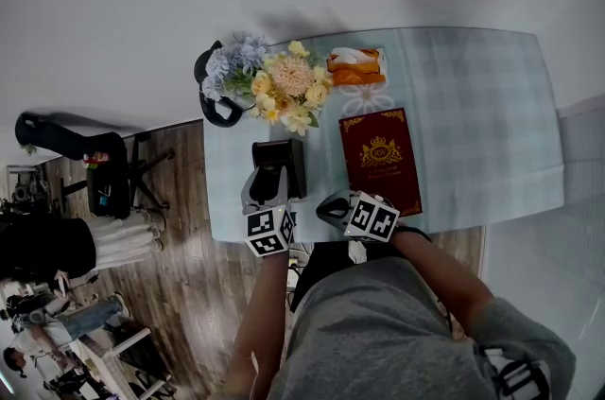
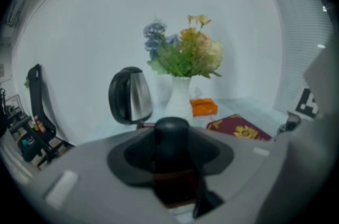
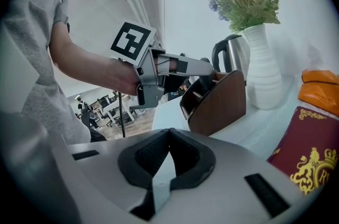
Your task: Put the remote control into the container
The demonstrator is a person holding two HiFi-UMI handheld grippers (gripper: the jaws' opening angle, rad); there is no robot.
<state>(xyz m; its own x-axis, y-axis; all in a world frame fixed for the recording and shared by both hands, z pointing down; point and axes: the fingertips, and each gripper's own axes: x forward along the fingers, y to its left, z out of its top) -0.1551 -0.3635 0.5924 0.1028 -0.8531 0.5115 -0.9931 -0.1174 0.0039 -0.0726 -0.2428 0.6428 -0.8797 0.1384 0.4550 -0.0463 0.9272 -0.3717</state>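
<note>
The dark brown wooden container [image 1: 284, 150] stands on the table near its front edge, and in the right gripper view the container [image 3: 220, 104] shows open compartments. My left gripper [image 1: 272, 179] reaches over it, shut on the black remote control [image 2: 170, 138], which fills the gap between the jaws end-on. In the right gripper view the left gripper [image 3: 204, 72] holds the remote's [image 3: 204, 82] dark tip at the container's open top. My right gripper [image 1: 333, 207] rests to the right by the table edge; its jaws [image 3: 169, 138] are shut, with nothing in them.
A white vase of flowers [image 1: 284, 91] and a steel kettle [image 1: 213, 91] stand behind the container. A red book [image 1: 380, 157] lies to its right and an orange pack [image 1: 356, 67] further back. The checked tablecloth [image 1: 473, 105] covers the table. A black chair [image 1: 104, 162] stands on the floor at left.
</note>
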